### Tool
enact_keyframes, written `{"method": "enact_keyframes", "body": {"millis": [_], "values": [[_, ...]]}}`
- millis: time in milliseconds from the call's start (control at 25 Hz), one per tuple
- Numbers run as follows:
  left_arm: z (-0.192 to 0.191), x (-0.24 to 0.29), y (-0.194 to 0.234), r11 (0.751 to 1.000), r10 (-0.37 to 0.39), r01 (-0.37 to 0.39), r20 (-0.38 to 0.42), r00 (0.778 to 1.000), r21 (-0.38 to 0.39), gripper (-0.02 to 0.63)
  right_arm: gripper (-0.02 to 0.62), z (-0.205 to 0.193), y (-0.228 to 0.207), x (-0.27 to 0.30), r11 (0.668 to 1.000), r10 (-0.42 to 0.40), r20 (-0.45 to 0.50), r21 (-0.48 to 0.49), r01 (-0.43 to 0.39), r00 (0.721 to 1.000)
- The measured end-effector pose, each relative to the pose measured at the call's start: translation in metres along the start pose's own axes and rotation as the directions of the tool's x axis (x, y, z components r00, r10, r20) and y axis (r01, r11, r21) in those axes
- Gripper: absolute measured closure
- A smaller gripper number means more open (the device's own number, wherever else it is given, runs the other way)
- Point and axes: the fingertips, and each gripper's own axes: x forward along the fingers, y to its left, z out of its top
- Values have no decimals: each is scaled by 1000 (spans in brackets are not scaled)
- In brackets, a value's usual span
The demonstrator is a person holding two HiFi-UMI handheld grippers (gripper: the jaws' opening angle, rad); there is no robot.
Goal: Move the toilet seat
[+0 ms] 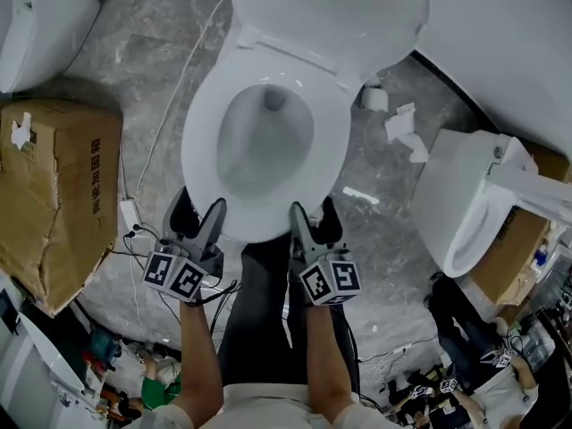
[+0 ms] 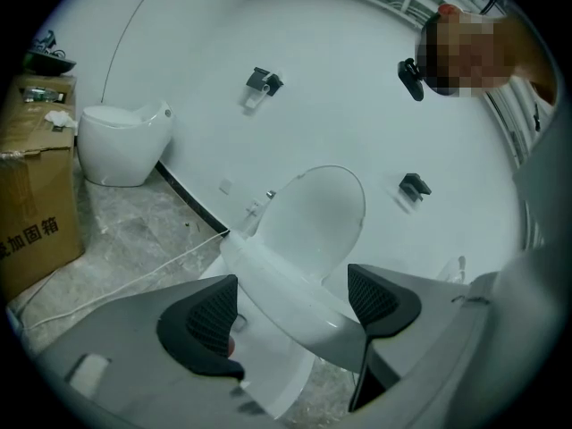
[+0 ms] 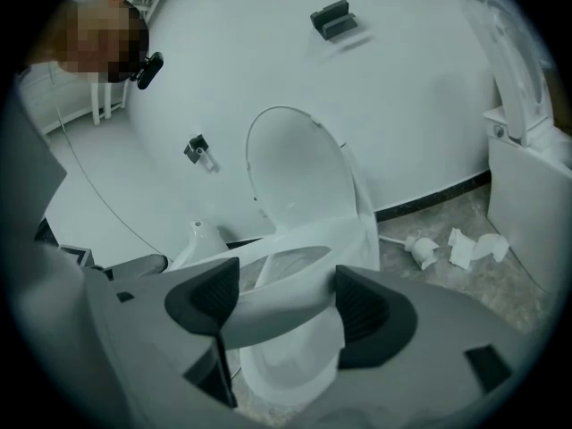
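A white toilet stands below me with its seat [image 1: 201, 132] lying flat on the bowl and its lid [image 1: 331, 16] raised against the back. My left gripper [image 1: 201, 202] is at the seat's front left edge, my right gripper [image 1: 313, 206] at the front right edge. In the left gripper view the seat rim [image 2: 277, 280] runs across between the spread jaws of that gripper [image 2: 290, 307], with the lid [image 2: 313, 217] beyond. In the right gripper view the seat's front rim [image 3: 259, 315] lies between the wide jaws of that gripper [image 3: 286, 302]. Both stand open.
A torn cardboard box [image 1: 54, 186] sits at the left with a white cable [image 1: 170, 105] and power strip [image 1: 130, 214] beside it. A second toilet [image 1: 456, 213] stands at the right, a third [image 1: 36, 16] at top left. Crumpled paper [image 1: 402, 128] lies on the stone floor.
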Motion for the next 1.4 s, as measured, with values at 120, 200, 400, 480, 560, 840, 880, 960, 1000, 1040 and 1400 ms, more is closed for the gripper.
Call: {"method": "enact_keyframes", "body": {"millis": [120,200,400,480,560,840,880,960,1000,1040,1400], "values": [[9,2,-5,1000,0,1,21,1000,-17,225,263,10,1,-2,1000,-2,29,6,2,1000],[13,3,-9,1000,-2,3,35,999,-28,223,278,16,2,-5,1000,-5,45,-10,6,999],[19,4,-12,999,3,-1,46,999,-38,221,483,32,23,-19,989,29,84,-147,-16,996],[20,5,-13,999,6,-4,47,999,-41,221,500,32,43,-21,980,87,81,-188,-71,993],[24,5,-16,999,7,-4,60,998,-52,221,520,31,59,-21,978,115,93,-187,-96,989],[41,9,-25,996,13,-3,112,994,-91,221,522,53,75,-19,979,110,194,-192,-72,975],[44,10,-27,995,14,-1,125,992,-99,221,522,58,77,-18,977,114,207,-199,-73,972],[53,11,-30,993,15,4,154,988,-120,218,531,67,80,-17,973,118,224,-222,-67,967],[57,13,-32,991,16,6,168,986,-130,216,545,72,81,-17,969,119,227,-239,-63,966],[61,14,-34,990,19,7,182,983,-141,215,546,76,82,-16,966,121,229,-253,-61,966],[80,18,-44,981,67,-18,245,967,-194,215,552,98,88,-14,947,144,215,-312,-72,966]]}}
